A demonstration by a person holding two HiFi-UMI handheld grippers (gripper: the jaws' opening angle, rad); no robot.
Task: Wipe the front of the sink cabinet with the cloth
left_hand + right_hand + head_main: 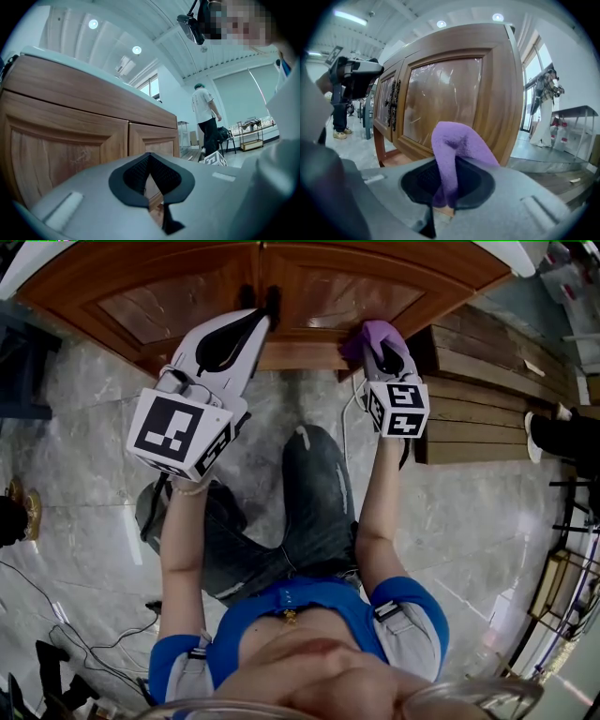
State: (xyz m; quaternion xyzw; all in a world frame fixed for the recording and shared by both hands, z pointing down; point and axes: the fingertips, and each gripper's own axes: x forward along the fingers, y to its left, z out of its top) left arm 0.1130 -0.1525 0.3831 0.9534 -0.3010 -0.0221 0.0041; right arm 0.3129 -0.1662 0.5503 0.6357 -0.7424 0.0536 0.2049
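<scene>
Right claw point(447, 186) is clamped on the purple cloth point(454, 140). I see the cloth down by the bottom edge of the sink cabinet point(323, 282), at its right door. Left claw point(263, 319) has its jaws together with nothing in them, close to the dark handles point(272, 296) between the two doors.

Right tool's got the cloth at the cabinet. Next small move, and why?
Probably press the cloth onto the right door and sweep sideways: the right tool is shut on it near that door's lower edge, and contact isn't clear.
</scene>
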